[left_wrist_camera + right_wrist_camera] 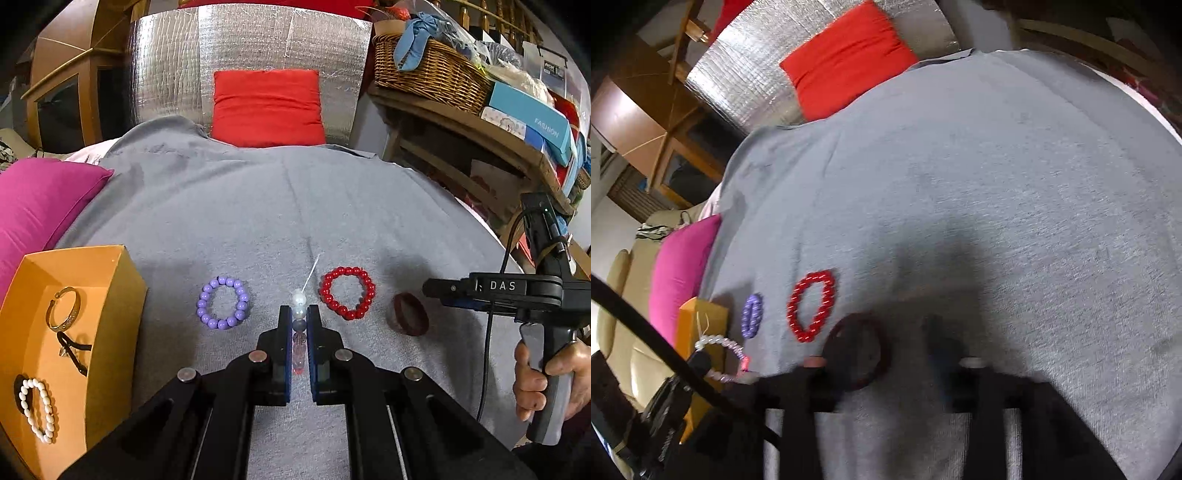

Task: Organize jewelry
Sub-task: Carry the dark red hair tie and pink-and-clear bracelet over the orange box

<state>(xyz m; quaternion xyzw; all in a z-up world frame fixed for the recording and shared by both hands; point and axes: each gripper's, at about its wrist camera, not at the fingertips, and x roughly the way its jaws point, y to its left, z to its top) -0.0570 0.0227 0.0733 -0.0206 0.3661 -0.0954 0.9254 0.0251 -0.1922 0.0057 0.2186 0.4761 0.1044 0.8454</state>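
Observation:
My left gripper point(298, 314) is shut on a pale pearl-and-pink bead bracelet point(298, 306), held above the grey cloth; the bracelet also shows in the right wrist view point(720, 343). A purple bead bracelet point(222, 302) lies to its left and a red bead bracelet point(347, 292) to its right. A dark red bangle point(410, 314) lies further right. My right gripper point(886, 347) is open, blurred, with the bangle point(855, 350) by its left finger. An orange box point(110, 295) at the left holds a gold bangle point(63, 308), a black cord piece and a white bead bracelet point(37, 410).
A grey cloth point(295, 206) covers the surface. A magenta cushion point(40, 206) lies at the left and a red cushion point(267, 107) at the back. A wicker basket point(428, 74) and boxes stand on a wooden shelf at the right.

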